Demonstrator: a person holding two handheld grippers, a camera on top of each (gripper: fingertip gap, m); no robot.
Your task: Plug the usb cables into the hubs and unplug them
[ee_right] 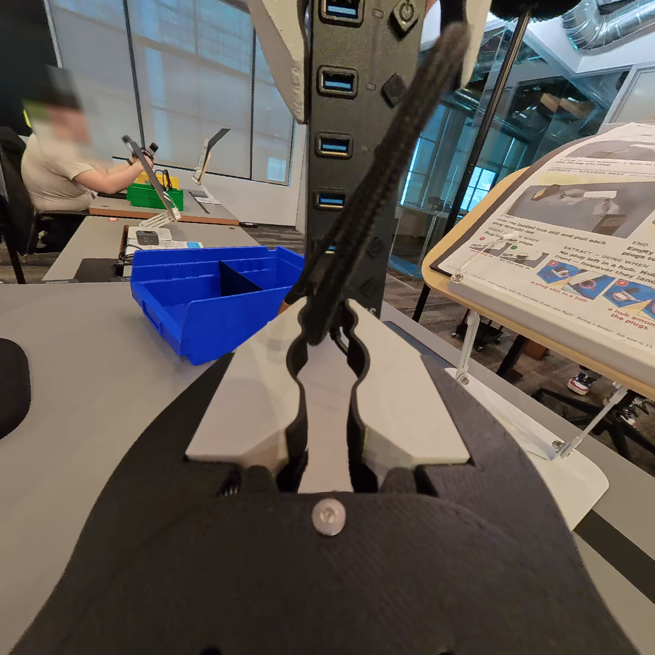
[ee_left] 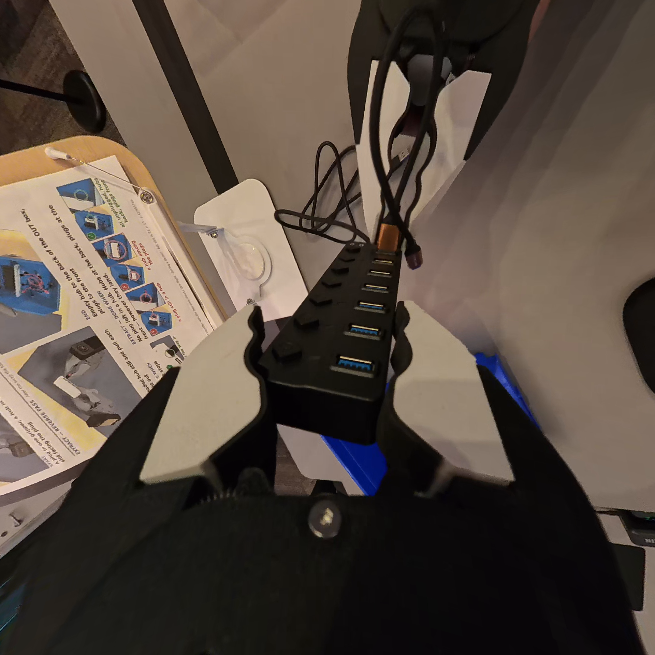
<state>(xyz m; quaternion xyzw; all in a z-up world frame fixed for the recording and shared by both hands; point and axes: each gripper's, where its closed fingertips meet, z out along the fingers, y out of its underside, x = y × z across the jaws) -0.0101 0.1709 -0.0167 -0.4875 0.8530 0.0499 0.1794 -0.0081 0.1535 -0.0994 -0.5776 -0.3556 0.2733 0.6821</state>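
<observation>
While my left gripper (ee_left: pixel 328 354) clamps the black hub's (ee_left: pixel 340 329) near end above the blue bin (ee_right: pixel 209 297), my right gripper (ee_right: pixel 326 319) pinches the cable (ee_left: pixel 393 149) behind its copper plug (ee_left: pixel 389 234), seated in the far port.

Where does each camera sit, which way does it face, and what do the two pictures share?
Left wrist view: on the left gripper, looking down along its fingers, which clamp a black hub; an orange plug sits in its far end, with the right gripper beyond.
Right wrist view: on the right gripper, looking level across the grey table at the upright hub; its fingers pinch a black cable.
Shared: the hub, cable, blue bin, instruction sheet, and each other's gripper.
</observation>
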